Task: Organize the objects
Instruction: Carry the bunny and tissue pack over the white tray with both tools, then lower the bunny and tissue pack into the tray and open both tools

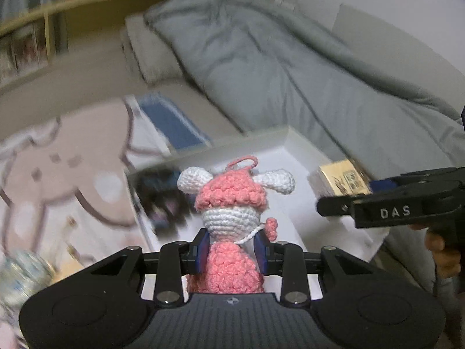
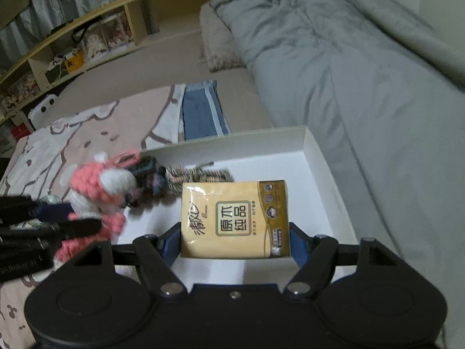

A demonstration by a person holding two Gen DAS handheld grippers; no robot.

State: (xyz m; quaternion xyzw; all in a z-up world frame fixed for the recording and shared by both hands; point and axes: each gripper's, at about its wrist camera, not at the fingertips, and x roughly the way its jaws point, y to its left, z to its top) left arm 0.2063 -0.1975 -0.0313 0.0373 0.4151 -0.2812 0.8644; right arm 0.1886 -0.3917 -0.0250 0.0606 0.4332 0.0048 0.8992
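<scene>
Two things are being carried at once, both hanging over the white box (image 2: 312, 157) on the bed. The tissue pack (image 2: 235, 218) is sitting clamped across its near end in the right gripper (image 2: 235, 241), its long side pointing forward over the box's right half, so it looks ready to be lowered straight down. The crochet doll (image 1: 232, 221) is being pinched at the waist by the left gripper (image 1: 232, 250), head up, over the left half, just beside a dark bundle (image 2: 148, 174) and a striped hair tie (image 2: 200, 176) already lying inside. Beyond, a grey duvet (image 2: 334, 58) is lying rumpled.
</scene>
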